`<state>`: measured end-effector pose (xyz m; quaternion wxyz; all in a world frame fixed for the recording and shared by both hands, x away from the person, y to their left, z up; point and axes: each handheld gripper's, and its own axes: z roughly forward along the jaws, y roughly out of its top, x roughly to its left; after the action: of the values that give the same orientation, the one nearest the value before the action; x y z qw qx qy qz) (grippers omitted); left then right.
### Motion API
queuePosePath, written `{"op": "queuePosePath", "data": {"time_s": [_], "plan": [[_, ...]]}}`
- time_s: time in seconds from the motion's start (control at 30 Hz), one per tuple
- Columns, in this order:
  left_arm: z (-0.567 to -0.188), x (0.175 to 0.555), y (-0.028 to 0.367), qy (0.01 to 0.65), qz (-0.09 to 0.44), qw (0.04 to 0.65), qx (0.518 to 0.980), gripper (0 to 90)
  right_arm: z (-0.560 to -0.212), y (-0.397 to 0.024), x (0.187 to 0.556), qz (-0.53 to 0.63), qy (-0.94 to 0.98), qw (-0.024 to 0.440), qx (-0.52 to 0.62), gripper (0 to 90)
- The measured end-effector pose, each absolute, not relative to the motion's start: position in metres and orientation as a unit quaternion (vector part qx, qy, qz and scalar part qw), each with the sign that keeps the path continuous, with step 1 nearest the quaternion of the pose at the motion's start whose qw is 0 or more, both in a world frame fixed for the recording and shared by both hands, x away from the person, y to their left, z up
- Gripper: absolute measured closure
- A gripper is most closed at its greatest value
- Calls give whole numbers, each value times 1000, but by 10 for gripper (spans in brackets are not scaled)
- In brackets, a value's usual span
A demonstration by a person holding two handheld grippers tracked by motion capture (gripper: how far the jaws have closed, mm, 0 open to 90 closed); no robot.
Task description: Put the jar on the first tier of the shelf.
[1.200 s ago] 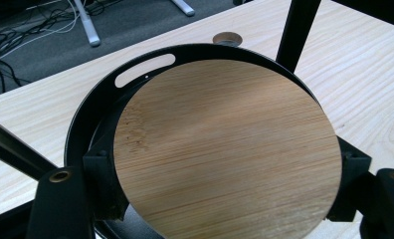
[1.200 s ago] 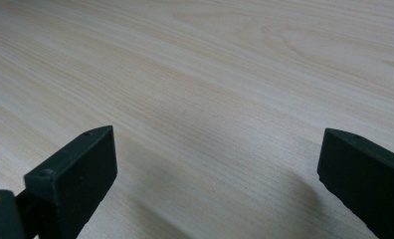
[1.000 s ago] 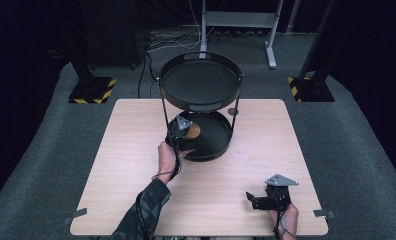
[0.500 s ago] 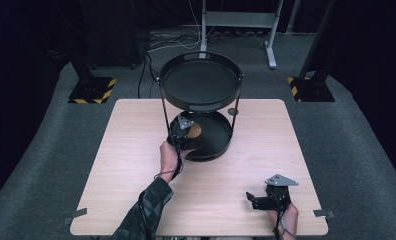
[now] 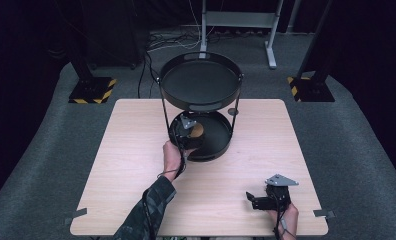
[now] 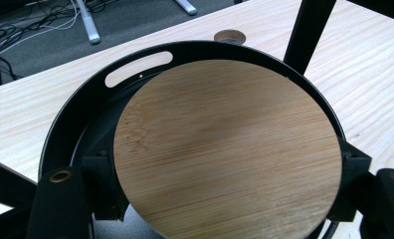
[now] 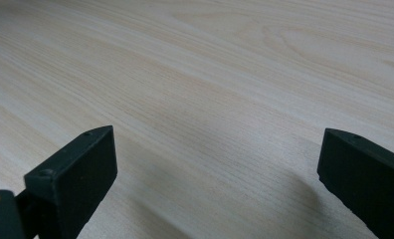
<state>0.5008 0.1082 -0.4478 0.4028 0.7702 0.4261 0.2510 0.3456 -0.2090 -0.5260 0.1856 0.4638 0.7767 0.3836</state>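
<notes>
A black two-tier tray stand occupies the far middle of the table, its upper tray (image 5: 200, 82) above its lower tray (image 5: 222, 148). My left gripper (image 5: 188, 132) reaches in between the tiers and is shut on a round wooden disc (image 5: 197, 131). In the left gripper view the disc (image 6: 225, 144) lies flat between the jaws, held by its edges just over the lower tray's rim (image 6: 80, 104). My right gripper (image 5: 252, 201) rests at the table's front right. It stands open (image 7: 215, 179) over bare wood with nothing between its fingers.
Thin black posts (image 5: 163, 117) carry the upper tray, and one post (image 6: 307, 30) stands close beside the disc. A round grommet hole (image 5: 231, 111) sits in the table behind the stand. Hazard-striped bases (image 5: 92, 91) stand on the floor beyond the table.
</notes>
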Motion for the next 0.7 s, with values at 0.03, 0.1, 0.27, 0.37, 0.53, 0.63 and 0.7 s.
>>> {"op": "queuePosePath", "data": {"time_s": [0.03, 0.1, 0.27, 0.37, 0.53, 0.63, 0.7], "plan": [[-449, 501, 108, 428, 250, 404, 769, 253, -526, -209, 346, 384, 777, 186, 464, 15], [-451, 503, 106, 432, 248, 407, 765, 253, -526, -209, 346, 383, 777, 186, 464, 15], [-458, 506, 105, 435, 241, 407, 766, 252, -526, -209, 346, 383, 777, 186, 464, 15], [-463, 507, 104, 438, 240, 406, 765, 252, -526, -209, 346, 384, 777, 186, 464, 15], [-472, 510, 103, 447, 235, 407, 761, 252, -526, -209, 345, 384, 777, 186, 464, 15], [-477, 510, 103, 449, 235, 407, 760, 253, -526, -209, 345, 384, 776, 187, 464, 15], [-480, 511, 102, 450, 236, 406, 760, 252, -526, -209, 345, 384, 776, 187, 463, 15]]}}
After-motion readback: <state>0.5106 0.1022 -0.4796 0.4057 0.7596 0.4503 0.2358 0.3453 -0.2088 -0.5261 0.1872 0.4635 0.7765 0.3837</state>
